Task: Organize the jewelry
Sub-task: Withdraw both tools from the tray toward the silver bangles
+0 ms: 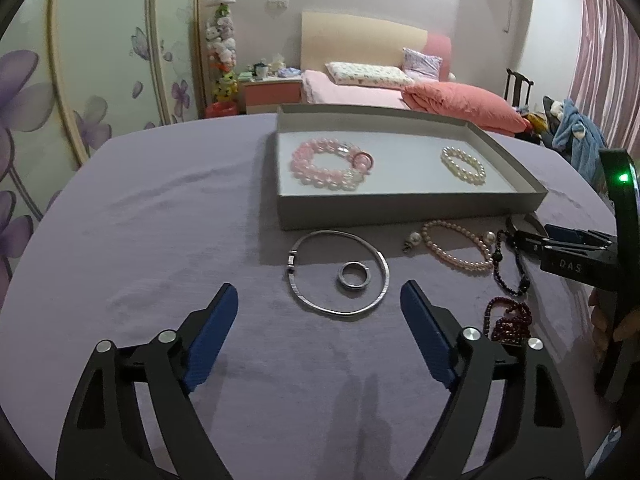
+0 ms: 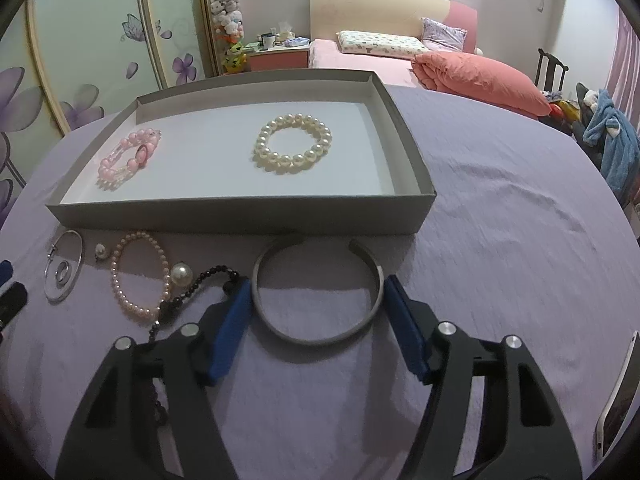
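Note:
A grey box (image 1: 400, 210) (image 2: 240, 212) on the purple cloth holds a pink bead bracelet (image 1: 320, 164) (image 2: 120, 160) and a white pearl bracelet (image 1: 463, 165) (image 2: 294, 143). In front of it lie a silver choker (image 1: 340, 272) (image 2: 64, 268) with a silver ring (image 1: 354, 275) inside it, a thin pearl strand (image 1: 456, 244) (image 2: 138, 276), black beads (image 1: 516, 268) (image 2: 192, 292), dark red beads (image 1: 510, 320) and a grey cuff bangle (image 2: 316, 292). My left gripper (image 1: 320, 304) is open, just short of the choker. My right gripper (image 2: 318, 296) is open, its pads on either side of the cuff bangle.
Two loose pearl earrings (image 1: 414, 240) (image 2: 180, 274) lie beside the pearl strand. A phone (image 2: 618, 396) lies at the right edge of the cloth. A bed (image 1: 400, 88) and a chair with clothes (image 1: 576, 136) stand behind the table.

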### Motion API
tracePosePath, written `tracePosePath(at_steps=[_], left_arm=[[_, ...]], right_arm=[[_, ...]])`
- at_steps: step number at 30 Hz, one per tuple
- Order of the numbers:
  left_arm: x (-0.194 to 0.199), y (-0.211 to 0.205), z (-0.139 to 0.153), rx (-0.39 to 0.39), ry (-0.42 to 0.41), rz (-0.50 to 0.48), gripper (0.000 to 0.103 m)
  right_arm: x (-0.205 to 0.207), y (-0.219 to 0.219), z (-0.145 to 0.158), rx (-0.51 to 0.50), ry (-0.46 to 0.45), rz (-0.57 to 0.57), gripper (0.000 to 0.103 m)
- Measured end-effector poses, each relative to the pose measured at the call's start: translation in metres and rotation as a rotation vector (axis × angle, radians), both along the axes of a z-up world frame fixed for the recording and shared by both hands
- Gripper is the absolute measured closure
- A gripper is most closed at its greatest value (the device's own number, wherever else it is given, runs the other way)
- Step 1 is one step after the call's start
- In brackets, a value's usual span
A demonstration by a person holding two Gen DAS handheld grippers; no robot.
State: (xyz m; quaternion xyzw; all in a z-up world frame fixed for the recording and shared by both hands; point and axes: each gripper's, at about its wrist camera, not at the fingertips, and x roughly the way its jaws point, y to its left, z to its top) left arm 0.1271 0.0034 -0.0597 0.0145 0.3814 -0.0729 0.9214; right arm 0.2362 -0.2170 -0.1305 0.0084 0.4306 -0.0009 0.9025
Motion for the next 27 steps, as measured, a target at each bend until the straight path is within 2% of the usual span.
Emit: tracePosePath(at_steps=[7,12,18,27], left_arm=[[0.019,-0.013,-0.013,0.046,0.060,0.003,0.016],[0.034,-0.016,-0.022,0.050,0.126,0.025,0.015],[0.045,-0.017,-0.023,0.072,0.132,0.069,0.015],[0.045,-0.016,-0.023,0.074,0.135,0.072,0.014]], right_arm=[[-0.005,-0.003,-0.001,0.007,0.000,-0.006,0.038],[-0.004,-0.003,-0.001,0.007,0.000,-0.006,0.038],[-0.004,-0.003,-0.001,0.008,0.000,-0.006,0.038],[-0.004,-0.002,-0.001,0.006,0.001,-0.005,0.037]])
